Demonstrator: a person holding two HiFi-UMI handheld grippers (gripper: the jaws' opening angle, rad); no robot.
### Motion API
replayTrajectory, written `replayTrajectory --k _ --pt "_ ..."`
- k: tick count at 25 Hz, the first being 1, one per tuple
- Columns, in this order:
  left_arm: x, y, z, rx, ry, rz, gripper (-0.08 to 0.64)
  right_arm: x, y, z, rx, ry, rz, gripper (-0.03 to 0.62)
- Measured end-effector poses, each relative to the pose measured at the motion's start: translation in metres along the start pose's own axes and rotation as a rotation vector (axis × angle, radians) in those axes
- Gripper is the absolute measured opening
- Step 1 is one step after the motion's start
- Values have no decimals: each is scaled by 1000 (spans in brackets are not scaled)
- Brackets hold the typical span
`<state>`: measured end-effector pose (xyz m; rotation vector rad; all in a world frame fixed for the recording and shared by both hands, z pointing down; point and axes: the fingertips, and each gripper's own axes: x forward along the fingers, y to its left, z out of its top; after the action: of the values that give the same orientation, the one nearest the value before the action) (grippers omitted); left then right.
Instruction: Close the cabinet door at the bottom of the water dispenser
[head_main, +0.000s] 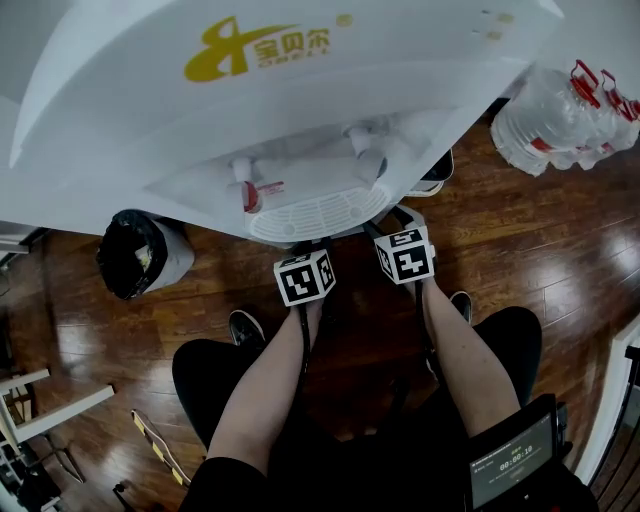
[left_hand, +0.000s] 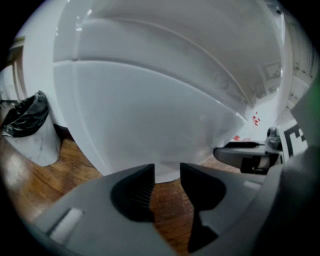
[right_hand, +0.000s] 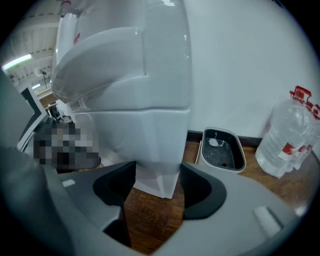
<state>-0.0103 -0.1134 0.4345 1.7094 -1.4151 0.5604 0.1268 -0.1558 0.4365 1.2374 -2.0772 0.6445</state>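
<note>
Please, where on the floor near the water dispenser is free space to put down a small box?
Bare wood floor lies between the trash bin and the person's left knee. A wider patch lies between the water bottles and the right knee. Crowded: directly before the water dispenser, and beside it where the tray sits.

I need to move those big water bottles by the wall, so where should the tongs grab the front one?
Take the red handle on top of the water bottle, coming down from above. The clear body is broad and rounded, likely too wide to pinch, while the handle is a thin loop standing up at the neck.
</note>
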Motion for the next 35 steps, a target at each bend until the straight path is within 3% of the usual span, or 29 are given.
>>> replayTrajectory --k 3,5,12,16,20,24,30,35 --pt "-5 -11 -2 50 13 -30 169 -8 -2 4 110 2 7 250" --pt "-9 -15 1 70 -3 -23 169 -19 -4 8 160 -17 -18 171" --pt "-44 -36 5 17 -76 -68 166 -57 18 18 186 -100 11 153" --pt "-77 -53 0 8 -144 -114 166 -81 43 1 191 -120 48 143" --pt "-107 -68 -32 21 -150 -135 163 -116 66 -24 165 -128 61 138" --pt "-146 -73 -74 58 -142 -153 164 -160 87 -38 200 -176 80 132" --pt "-209 -96 -114 17 -176 -218 163 -221 122 -70 270 -240 102 124" --pt "-262 -134 -143 153 -225 -300 164 -268 152 -97 295 -270 139 123"
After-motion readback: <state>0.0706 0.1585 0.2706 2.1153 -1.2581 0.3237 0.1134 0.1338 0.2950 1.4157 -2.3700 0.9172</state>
